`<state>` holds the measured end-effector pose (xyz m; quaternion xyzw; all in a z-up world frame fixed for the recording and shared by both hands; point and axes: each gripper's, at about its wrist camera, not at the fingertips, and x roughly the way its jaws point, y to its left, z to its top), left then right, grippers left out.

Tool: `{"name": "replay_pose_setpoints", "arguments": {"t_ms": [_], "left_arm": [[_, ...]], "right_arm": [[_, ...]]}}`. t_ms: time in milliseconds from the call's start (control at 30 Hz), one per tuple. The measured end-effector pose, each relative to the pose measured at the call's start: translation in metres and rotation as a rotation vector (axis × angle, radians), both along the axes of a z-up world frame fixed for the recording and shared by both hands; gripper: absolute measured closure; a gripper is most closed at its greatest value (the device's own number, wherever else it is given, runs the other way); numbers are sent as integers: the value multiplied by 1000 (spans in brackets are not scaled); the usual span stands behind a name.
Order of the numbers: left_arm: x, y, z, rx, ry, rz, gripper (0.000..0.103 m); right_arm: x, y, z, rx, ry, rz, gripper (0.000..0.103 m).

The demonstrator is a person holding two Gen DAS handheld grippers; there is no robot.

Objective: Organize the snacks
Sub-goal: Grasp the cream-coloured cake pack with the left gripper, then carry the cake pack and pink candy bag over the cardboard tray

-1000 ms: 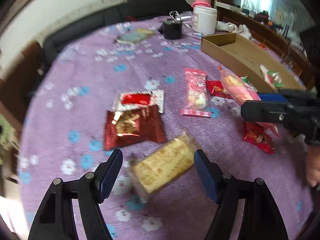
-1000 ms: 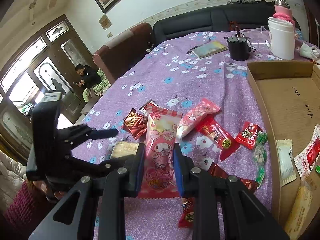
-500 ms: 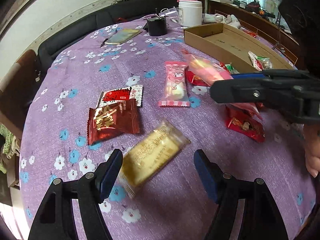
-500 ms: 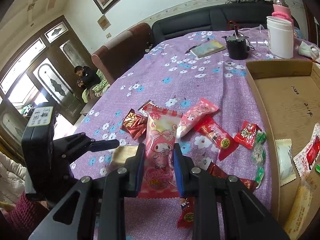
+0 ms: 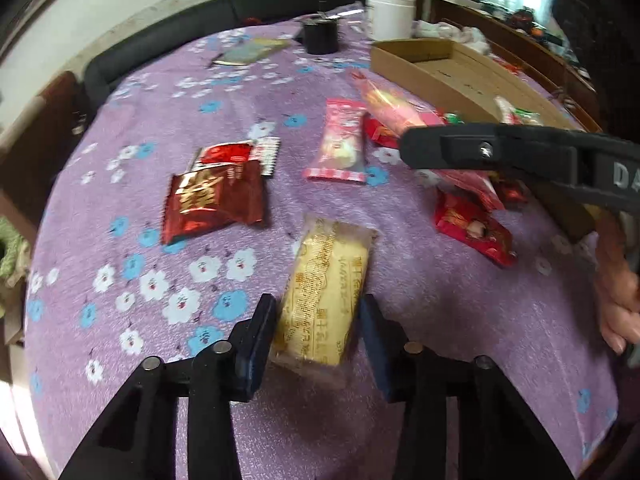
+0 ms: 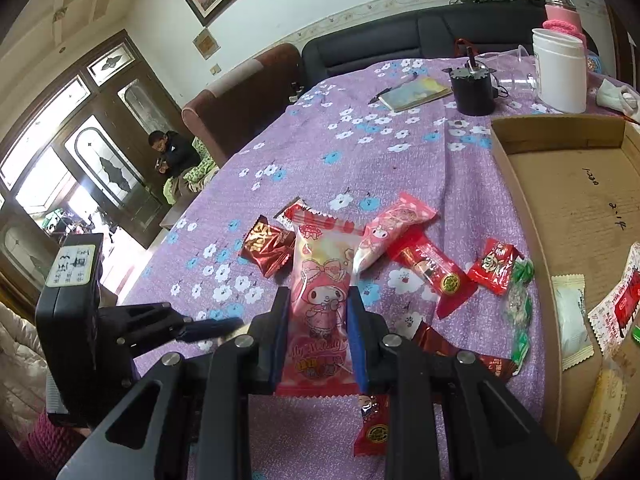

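Note:
My left gripper (image 5: 318, 326) has closed around the near end of a yellow biscuit packet (image 5: 326, 288) lying on the purple flowered cloth; both pads touch its sides. My right gripper (image 6: 318, 330) is shut on a pink My Melody snack packet (image 6: 322, 300) and holds it above the table; it shows from the side in the left wrist view (image 5: 400, 114). A cardboard tray (image 6: 568, 208) on the right holds several snacks. A second pink packet (image 5: 344, 142), a dark red packet (image 5: 212, 198) and small red packets (image 6: 434, 270) lie loose on the cloth.
A white jar (image 6: 560, 70), a black cup (image 6: 472, 90), a notebook with a pen (image 6: 414, 94) and a pink-sleeved bottle (image 6: 562, 14) stand at the table's far end. A sofa runs behind the table. A person (image 6: 172, 152) sits by the doors.
My left gripper has come down and forward and its jaws have narrowed from wide open onto the yellow biscuit packet. My right gripper still holds the pink packet in about the same place.

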<state>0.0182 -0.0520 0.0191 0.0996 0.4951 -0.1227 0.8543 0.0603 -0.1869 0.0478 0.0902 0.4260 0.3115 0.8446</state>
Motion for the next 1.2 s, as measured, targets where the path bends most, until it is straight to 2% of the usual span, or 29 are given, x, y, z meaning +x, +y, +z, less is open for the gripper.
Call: {"name": "replay_pose_setpoints", "arguments": {"t_ms": [33,67,133,167,200,233,300,333,533,667,800,1000,1200], "left_arm": [[4,2,-1,6,-1,29,29],[9,3,-3,5,1,53,24],[13,5,-6,-25,-2,69,22],[14,5,-6,-40,-6,82,23],[12,5,-6,-48,-19,94,31],[9,4,-5,-53,-33,102,45],[1,1,-3,-65,-64,131,60],[-3,-1,-4,-71,-77,146,63],[-21,10,-3,-157,-121,246,67],[-25,15,2,-143,-176,298,67],[-25,20,4,-149,-196,323,67],[-25,27,5,-173,-198,347,67],[-23,24,4,-164,-196,340,67]], "right_arm": [[0,1,0,-5,-3,0,77],[-1,2,1,-15,-9,-2,77],[-2,4,1,-36,-19,-2,77],[-2,4,1,-40,-23,-5,77],[-2,3,1,-41,-23,-9,77],[-1,2,1,-38,-21,-12,77],[-1,0,1,-31,-16,-17,77],[-1,-1,1,-29,-16,-21,77],[-8,1,5,-23,-31,-19,77],[-11,3,9,-32,-58,-20,77],[-11,3,8,-34,-54,-25,77],[-12,3,9,-34,-57,-21,77],[-12,3,9,-29,-53,-20,77]]}}
